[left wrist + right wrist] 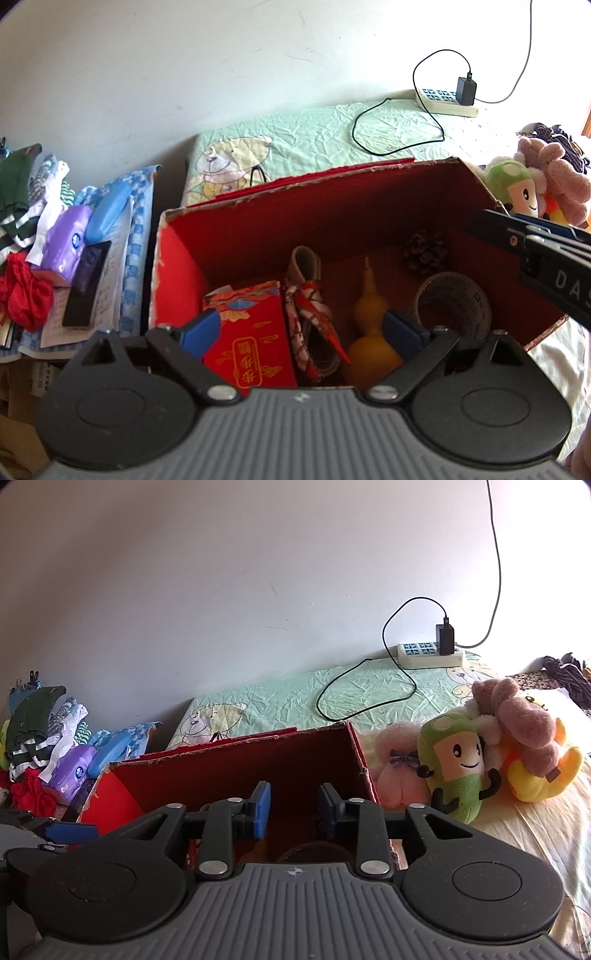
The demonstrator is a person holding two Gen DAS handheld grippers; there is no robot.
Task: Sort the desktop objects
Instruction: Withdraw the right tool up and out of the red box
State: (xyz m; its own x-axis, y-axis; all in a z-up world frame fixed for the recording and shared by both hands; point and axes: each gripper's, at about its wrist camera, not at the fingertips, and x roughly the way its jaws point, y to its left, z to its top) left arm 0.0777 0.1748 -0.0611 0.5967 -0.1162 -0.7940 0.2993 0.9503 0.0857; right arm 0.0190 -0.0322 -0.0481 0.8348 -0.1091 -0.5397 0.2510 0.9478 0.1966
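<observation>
Red box (332,206) below both tools; left tool (301,332) spread wide, empty; right tool (294,805) parted, empty.

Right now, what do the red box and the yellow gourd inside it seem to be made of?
Red box: apparently cardboard with a matte red surface; its torn rim shows pale, fibrous edges.
Yellow gourd: smooth with a soft sheen; possibly a dried natural gourd, wood or plastic. The look leaves it open.
</observation>
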